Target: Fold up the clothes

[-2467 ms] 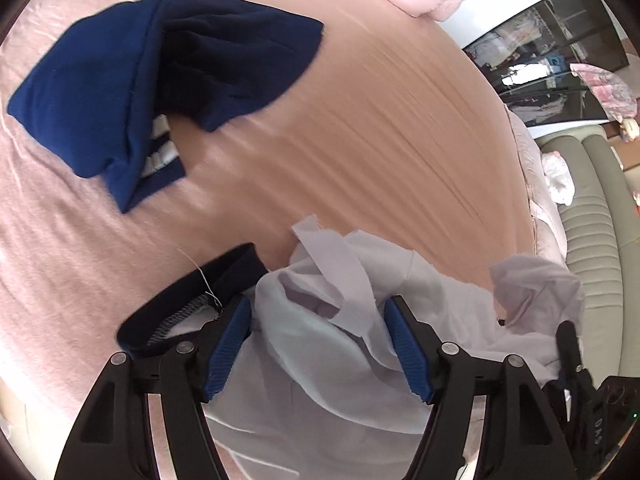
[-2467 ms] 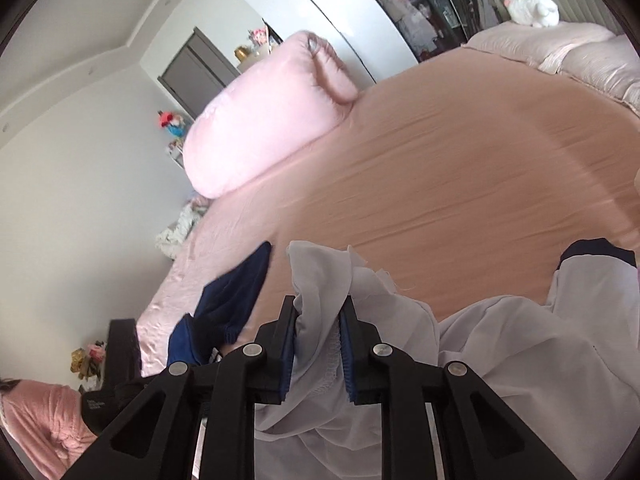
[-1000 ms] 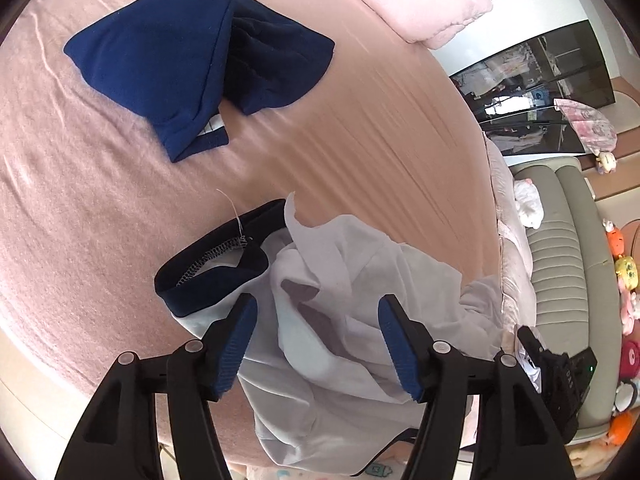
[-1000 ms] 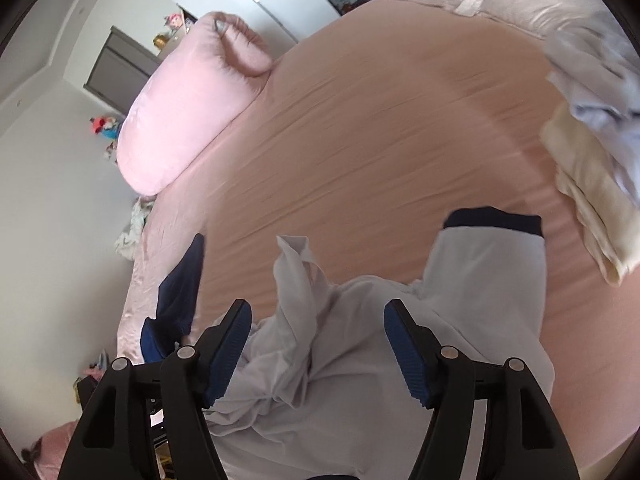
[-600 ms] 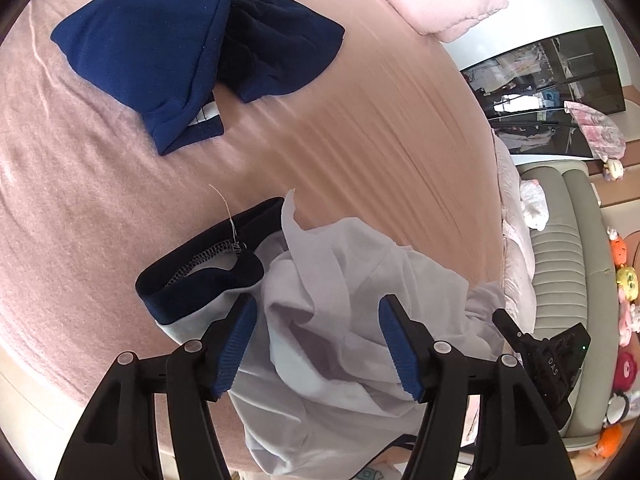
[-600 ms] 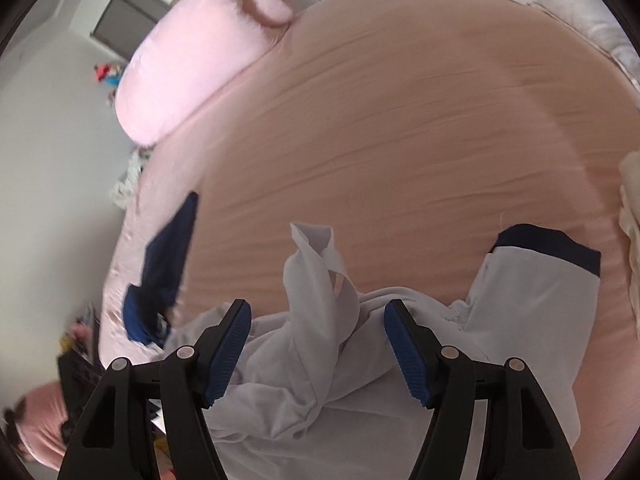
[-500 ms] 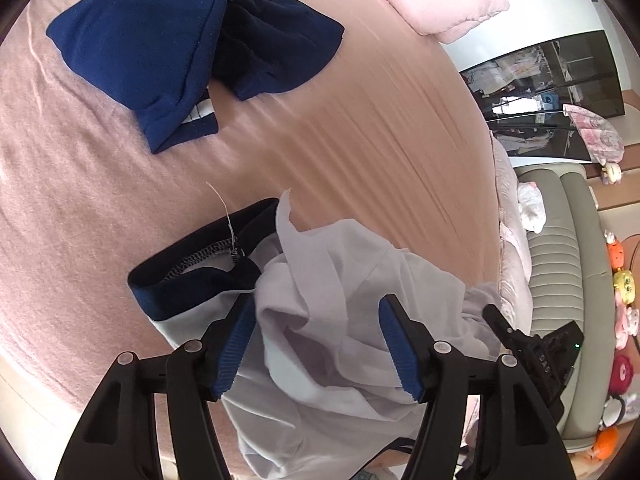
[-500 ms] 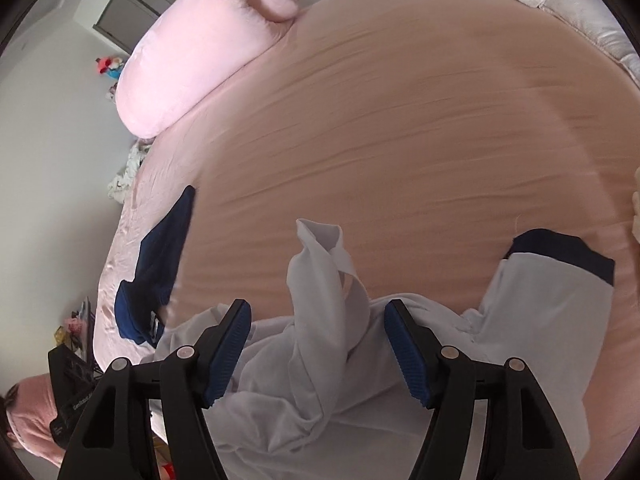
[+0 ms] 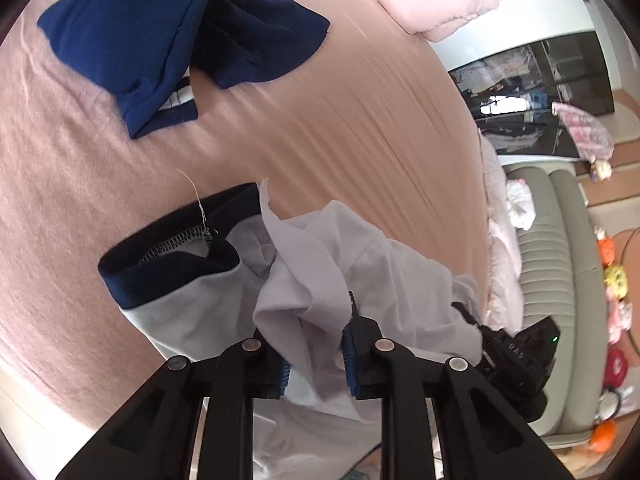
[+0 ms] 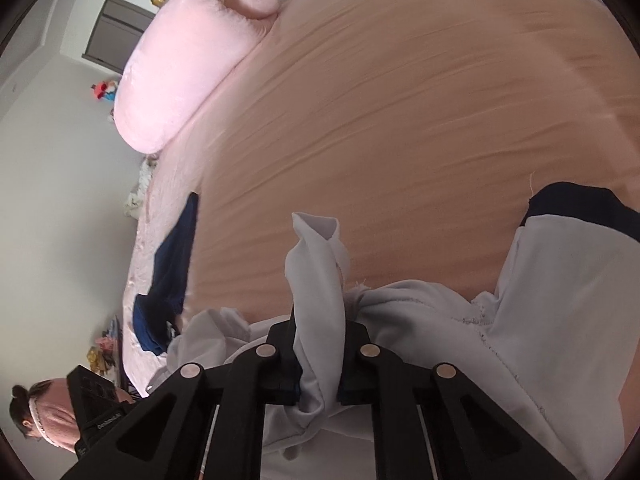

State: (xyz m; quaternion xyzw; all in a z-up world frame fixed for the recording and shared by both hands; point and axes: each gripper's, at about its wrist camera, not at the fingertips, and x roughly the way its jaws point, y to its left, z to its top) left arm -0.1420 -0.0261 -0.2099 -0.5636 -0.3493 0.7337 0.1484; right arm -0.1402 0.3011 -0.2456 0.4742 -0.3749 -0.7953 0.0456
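On the pink bed sheet (image 9: 360, 120), near its front edge: a crumpled white garment (image 9: 400, 280) with navy-trimmed cuffs, one dark cuff (image 9: 168, 264) standing open toward the left in the left wrist view, the other cuff (image 10: 576, 204) lying flat at the right in the right wrist view. Left tongs (image 9: 316, 360) closing on a bunched fold of the white cloth, blue pads pressed against it from both sides. Right tongs (image 10: 318, 376) clenched on a twisted rope of the same cloth, a strip (image 10: 316, 248) of it sticking up past the tips and curling over at the top. Farther up the sheet, well apart from the white piece, a navy garment (image 9: 172, 36) lying loosely folded, a bit of white striping showing at its lower edge. Beyond that, at the head of the bed, a plump pink pillow (image 10: 188, 60). Off to the right in the left wrist view, a pale green sofa (image 9: 560, 280) with small toys beside it, and a dark glass-fronted cabinet (image 9: 540, 92). At the lower left corner of the right wrist view, part of a person in pink (image 10: 48, 412), partly hidden behind the other black tool.
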